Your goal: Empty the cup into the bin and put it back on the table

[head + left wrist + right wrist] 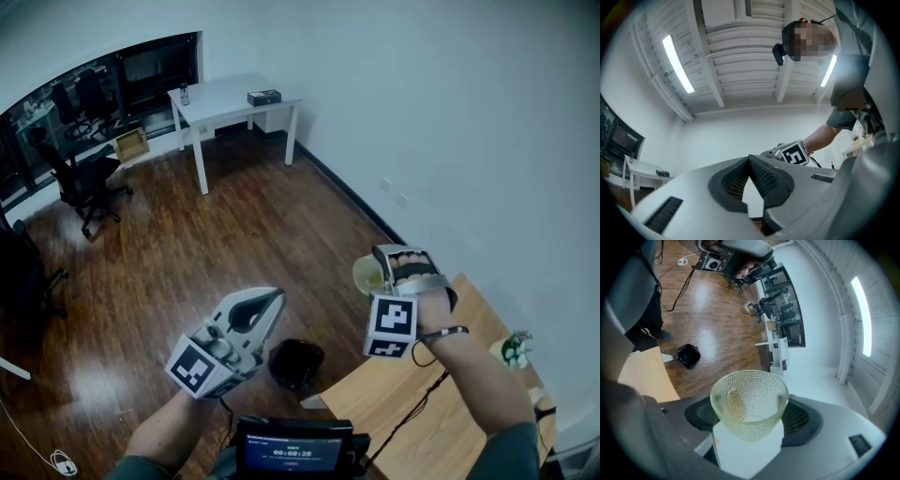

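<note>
Two grippers are held in the air above the wood floor, left of the wooden table (412, 403). The right gripper (749, 420) is clamped on a clear dimpled cup (749, 401) – both jaws press its lower wall, and its mouth faces that gripper's camera. The cup hangs off the table, just past its left edge. The black bin (296, 364) stands on the floor beside the table, nearer than the cup. The left gripper (750, 164) carries nothing – its jaws meet at the tips

Across the wooden floor (187, 253) from me stands a white table (225, 101) bearing a black box (263, 97) and a bottle (184, 94). A black office chair (84, 178) sits left of it.
</note>
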### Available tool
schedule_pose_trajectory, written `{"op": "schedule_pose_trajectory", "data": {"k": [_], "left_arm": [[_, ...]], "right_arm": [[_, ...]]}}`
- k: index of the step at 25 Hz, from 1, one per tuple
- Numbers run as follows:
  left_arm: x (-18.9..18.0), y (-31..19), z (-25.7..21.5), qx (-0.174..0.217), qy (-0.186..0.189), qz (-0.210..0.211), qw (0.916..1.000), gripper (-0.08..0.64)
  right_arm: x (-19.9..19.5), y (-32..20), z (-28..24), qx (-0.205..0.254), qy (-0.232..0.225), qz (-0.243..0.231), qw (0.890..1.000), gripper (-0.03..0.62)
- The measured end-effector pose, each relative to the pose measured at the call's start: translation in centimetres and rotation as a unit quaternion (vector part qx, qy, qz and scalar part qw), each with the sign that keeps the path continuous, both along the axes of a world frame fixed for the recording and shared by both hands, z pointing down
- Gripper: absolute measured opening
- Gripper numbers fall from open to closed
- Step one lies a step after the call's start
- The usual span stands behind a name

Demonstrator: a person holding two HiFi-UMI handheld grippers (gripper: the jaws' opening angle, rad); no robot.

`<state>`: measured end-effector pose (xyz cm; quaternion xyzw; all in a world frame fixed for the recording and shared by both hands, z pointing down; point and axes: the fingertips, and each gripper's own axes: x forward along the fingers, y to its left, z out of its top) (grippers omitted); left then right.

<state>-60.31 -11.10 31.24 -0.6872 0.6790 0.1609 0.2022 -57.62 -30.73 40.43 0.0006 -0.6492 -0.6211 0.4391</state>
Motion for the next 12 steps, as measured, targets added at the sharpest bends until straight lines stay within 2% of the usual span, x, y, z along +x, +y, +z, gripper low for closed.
{"op": "schedule_pose_trajectory", "data": {"k": [4, 8, 12], "left_arm": [[0.63, -0.62, 0.55, -0.013, 0.012, 0.013, 0.9998, -0.008], [0.13, -0.16, -0.16, 0.005, -0.004, -0.004, 1.0, -0.008], [0.07, 0.15, 0.01, 0.001, 0.0, -0.005, 1.0, -0.008]], "right_arm": [[0.2, -0.23, 0.17, 0.006, 0.004, -0.007, 1.0, 0.393], [0.0, 0.14, 0.0, 0.02, 0.012, -0.014, 1.0, 0.393], [-0.15, 0.42, -0.23, 0.033, 0.018, -0.022, 0.999, 0.393]]}}
